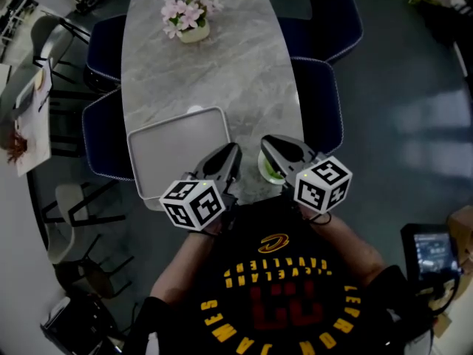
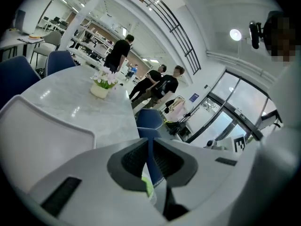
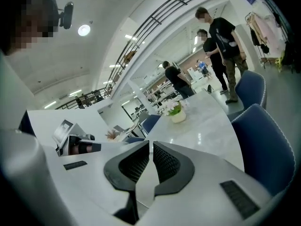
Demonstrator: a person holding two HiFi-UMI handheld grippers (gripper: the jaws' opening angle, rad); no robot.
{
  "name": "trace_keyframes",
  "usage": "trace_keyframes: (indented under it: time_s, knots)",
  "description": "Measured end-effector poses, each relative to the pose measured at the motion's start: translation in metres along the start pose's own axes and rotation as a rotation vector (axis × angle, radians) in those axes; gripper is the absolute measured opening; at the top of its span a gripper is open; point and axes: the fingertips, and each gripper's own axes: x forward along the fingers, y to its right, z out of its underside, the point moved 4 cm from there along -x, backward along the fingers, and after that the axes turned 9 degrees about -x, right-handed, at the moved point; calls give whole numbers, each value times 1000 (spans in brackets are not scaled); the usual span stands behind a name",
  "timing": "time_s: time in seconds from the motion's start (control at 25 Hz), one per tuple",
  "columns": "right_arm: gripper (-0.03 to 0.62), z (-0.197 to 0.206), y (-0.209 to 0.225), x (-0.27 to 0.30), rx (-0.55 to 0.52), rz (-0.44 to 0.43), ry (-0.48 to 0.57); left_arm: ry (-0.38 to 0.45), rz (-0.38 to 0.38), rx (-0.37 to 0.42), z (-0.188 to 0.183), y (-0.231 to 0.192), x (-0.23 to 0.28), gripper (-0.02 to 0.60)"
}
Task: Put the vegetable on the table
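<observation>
Grey marbled table (image 1: pixel 222 72), pink flowers (image 1: pixel 188 9), navy chairs (image 1: pixel 336 21), pale grey tray (image 1: pixel 177 150), green vegetable (image 1: pixel 270 171)

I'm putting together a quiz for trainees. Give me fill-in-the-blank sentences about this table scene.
The pot at the table's far end holds pink ___.
The chairs beside the table are ___.
The grey tray has ___ on it.
Under the right gripper shows a ___ vegetable.
Missing words: flowers; blue; nothing; green.
</observation>
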Motion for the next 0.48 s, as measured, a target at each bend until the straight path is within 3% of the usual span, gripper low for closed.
trace_keyframes:
  time_s: [0.12,0.32,0.48]
  knots:
    - [31,-21,-19,4,-62,-6,35,24,34,59,-17,10,-15,32]
    - [31,-50,-51,7,-199,2,139,53,69,219,-35,24,-33,32]
    - [31,-54,-74,9,-284,9,199,60,104,303,-38,28,-42,32]
